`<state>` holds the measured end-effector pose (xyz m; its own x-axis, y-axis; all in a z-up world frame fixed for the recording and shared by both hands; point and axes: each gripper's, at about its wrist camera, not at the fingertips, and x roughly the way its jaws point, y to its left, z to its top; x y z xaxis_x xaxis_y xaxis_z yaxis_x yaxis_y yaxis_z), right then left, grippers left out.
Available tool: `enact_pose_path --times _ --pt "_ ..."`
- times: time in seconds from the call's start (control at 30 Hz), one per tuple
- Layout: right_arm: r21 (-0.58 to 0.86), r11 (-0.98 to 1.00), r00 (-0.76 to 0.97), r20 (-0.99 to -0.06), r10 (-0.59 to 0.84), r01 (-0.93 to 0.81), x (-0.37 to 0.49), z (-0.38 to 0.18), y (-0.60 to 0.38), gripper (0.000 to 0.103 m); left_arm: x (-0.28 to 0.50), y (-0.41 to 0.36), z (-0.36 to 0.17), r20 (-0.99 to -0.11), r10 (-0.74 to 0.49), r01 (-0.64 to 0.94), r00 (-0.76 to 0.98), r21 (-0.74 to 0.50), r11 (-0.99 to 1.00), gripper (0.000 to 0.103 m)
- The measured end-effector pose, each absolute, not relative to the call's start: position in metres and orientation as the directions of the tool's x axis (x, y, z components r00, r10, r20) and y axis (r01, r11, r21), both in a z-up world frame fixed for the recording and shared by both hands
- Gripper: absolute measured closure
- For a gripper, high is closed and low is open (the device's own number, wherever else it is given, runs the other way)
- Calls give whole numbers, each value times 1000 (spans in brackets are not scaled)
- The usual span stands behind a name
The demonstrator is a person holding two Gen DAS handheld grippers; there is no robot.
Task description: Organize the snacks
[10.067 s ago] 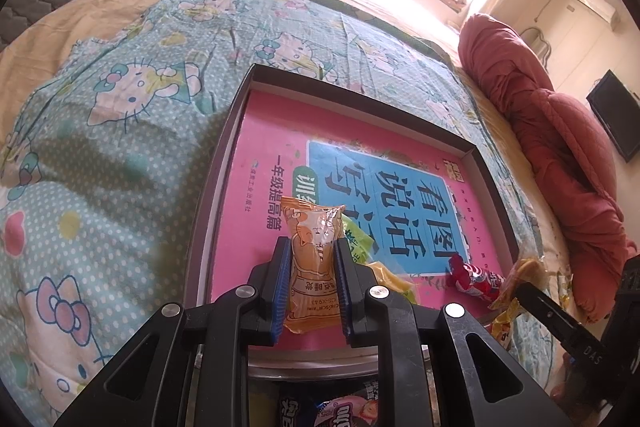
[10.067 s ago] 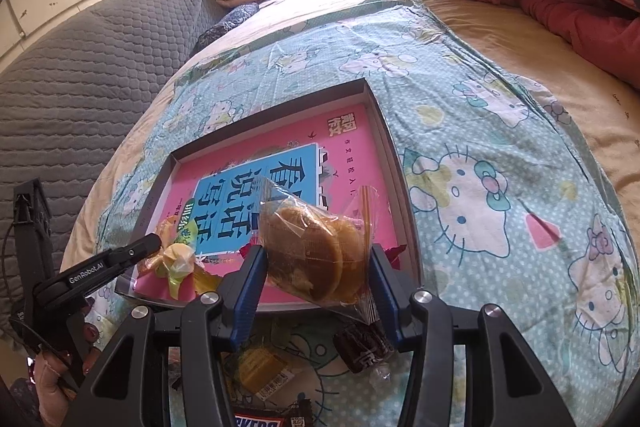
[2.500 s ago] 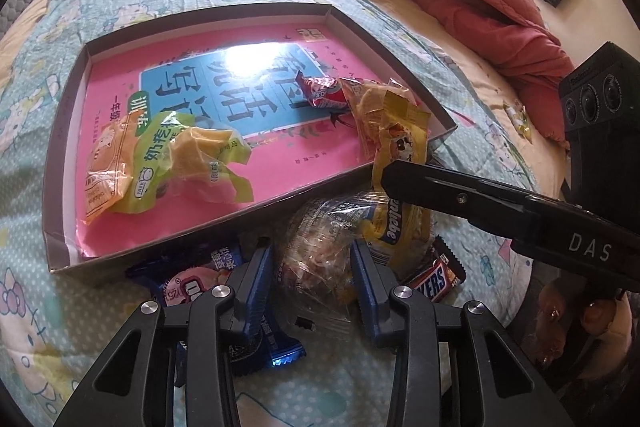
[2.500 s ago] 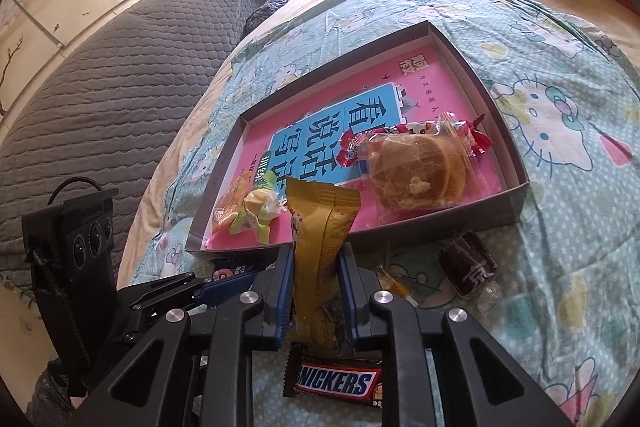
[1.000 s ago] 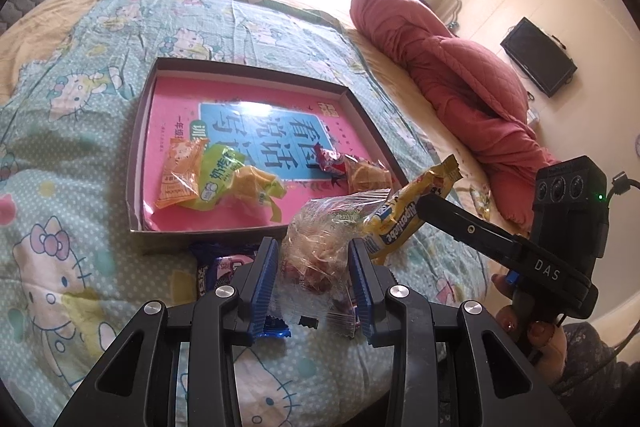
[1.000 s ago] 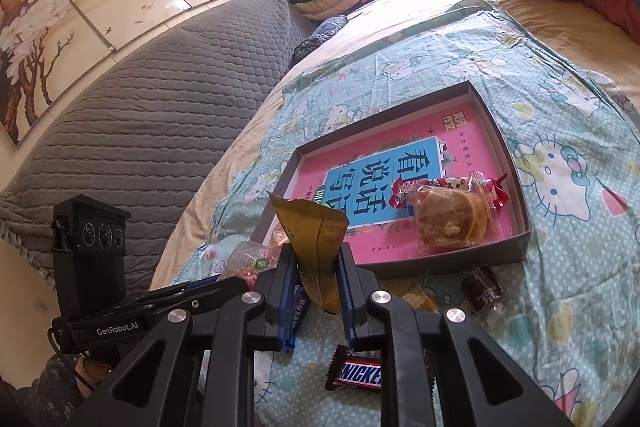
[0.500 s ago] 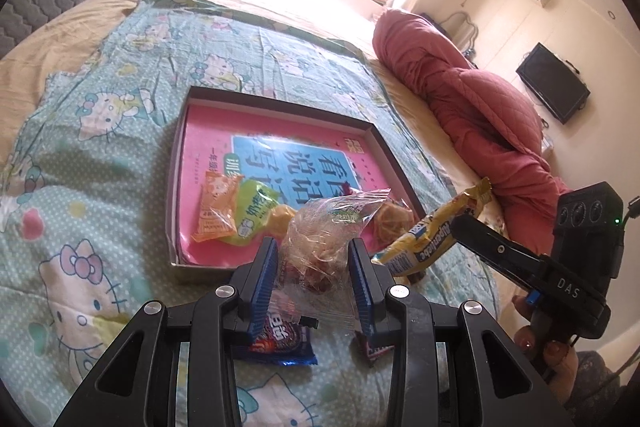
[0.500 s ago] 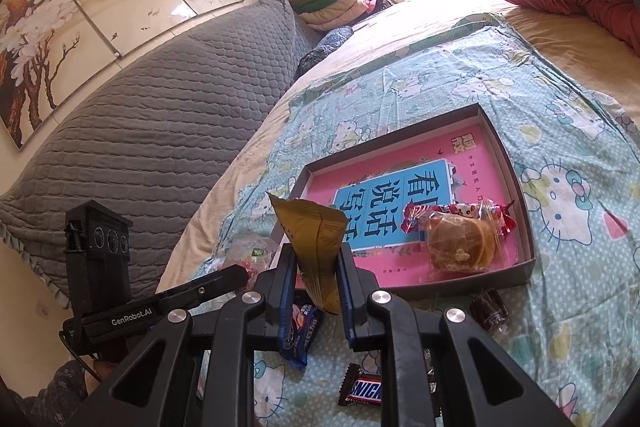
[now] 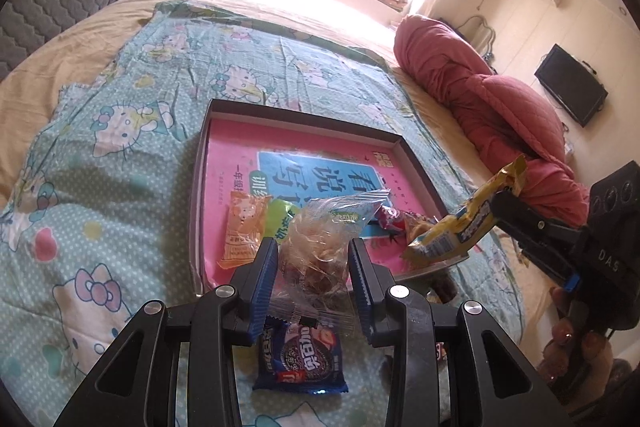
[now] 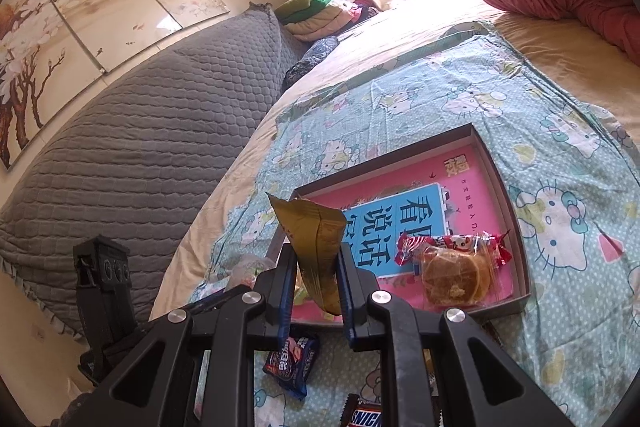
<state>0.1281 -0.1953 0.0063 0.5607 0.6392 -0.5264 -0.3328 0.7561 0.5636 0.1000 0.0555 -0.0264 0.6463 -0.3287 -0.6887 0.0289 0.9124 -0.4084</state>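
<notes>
"SNICKERS" bar (image 10: 362, 417) below right tongs (image 10: 316, 291), "DAS" casing (image 9: 608, 259).

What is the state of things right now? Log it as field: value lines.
left gripper: shut on clear snack bag, lifted
right gripper: shut on yellow snack packet, lifted
tray: holds orange packet, green packet, red candy, wrapped cake
left on the bedsheet: blue Oreo packet, Snickers bar

Snickers bar (image 10: 362, 417) cropped, tray (image 9: 199, 187) corner hidden
</notes>
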Motion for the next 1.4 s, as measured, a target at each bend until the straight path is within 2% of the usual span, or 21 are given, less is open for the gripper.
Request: enact_pose_path --times 0.97,1.4 --pt "531 797 594 -554 583 -287 145 14 -187 83 118 53 -51 -732 -294 23 615 -355 935 65" --pt "557 793 584 -566 581 -248 144 -4 -190 83 121 48 -63 -757 -258 17 601 -311 950 65"
